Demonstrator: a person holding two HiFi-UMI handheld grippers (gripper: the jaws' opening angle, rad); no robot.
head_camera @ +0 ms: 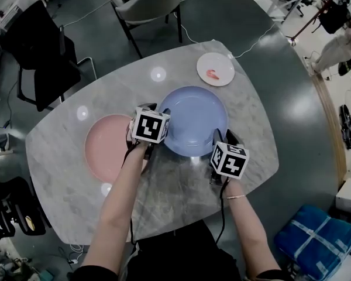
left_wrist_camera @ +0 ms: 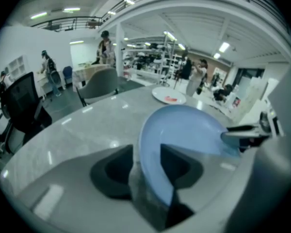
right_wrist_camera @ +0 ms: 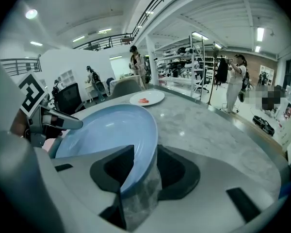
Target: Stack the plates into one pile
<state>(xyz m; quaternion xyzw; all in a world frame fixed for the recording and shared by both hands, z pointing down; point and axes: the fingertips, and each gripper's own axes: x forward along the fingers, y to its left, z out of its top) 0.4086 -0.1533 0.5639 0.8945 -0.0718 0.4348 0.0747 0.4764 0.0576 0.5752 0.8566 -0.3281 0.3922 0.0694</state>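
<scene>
A pink plate (head_camera: 105,145) is seen at the left of the marble worktop (head_camera: 181,186) and a small white plate (head_camera: 215,69) near its far edge, well apart, with a grey chair (head_camera: 149,4) beyond. The blue plate (head_camera: 194,119) is found at the middle, just beside the pink plate. Its left rim is straddled by the opening, released fingers of the left gripper (left_wrist_camera: 146,169), while its near right rim is grasped by the fingers of the right gripper (right_wrist_camera: 145,171).

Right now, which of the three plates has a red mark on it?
The small white round plate, farthest from the person; the larger blue plate and pink plate show none.
</scene>
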